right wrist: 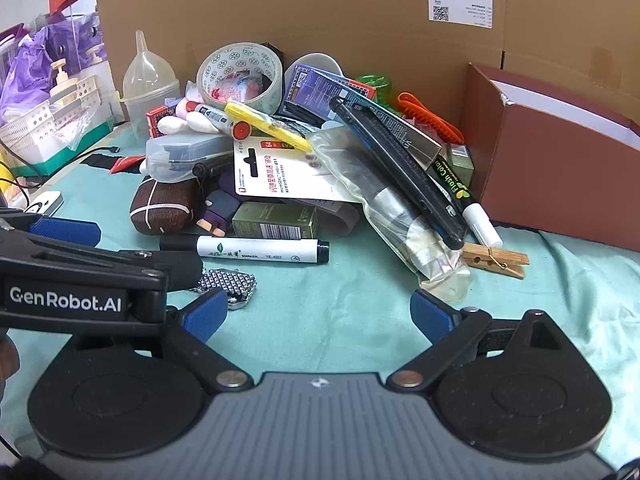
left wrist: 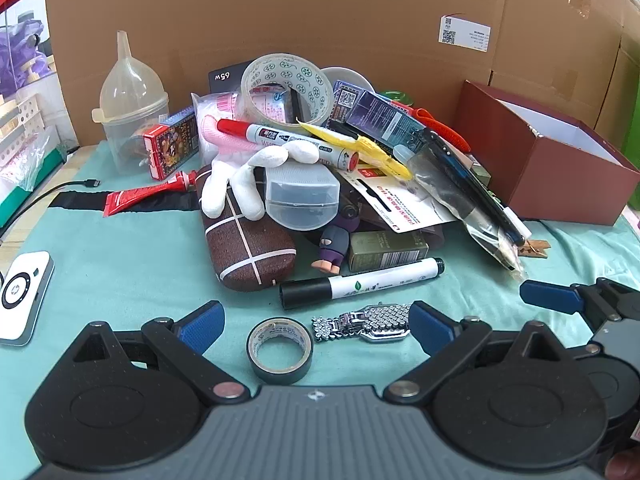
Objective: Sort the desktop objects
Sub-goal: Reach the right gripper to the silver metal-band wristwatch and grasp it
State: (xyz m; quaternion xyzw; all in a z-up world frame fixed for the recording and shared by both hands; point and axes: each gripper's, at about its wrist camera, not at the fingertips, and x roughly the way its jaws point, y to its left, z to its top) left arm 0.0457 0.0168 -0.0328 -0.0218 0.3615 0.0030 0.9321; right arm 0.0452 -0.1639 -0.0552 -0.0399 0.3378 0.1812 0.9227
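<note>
Both tongs (left wrist: 314, 326) (right wrist: 316, 314) agape (nothing between) before the clutter pile (left wrist: 340, 160).

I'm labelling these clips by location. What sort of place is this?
Probably a storeroom or workshop corner rather than a tidy office: a cloth-covered table heaped with stationery, a wall of large cardboard boxes with a shipping label behind, and plastic storage baskets alongside.
</note>
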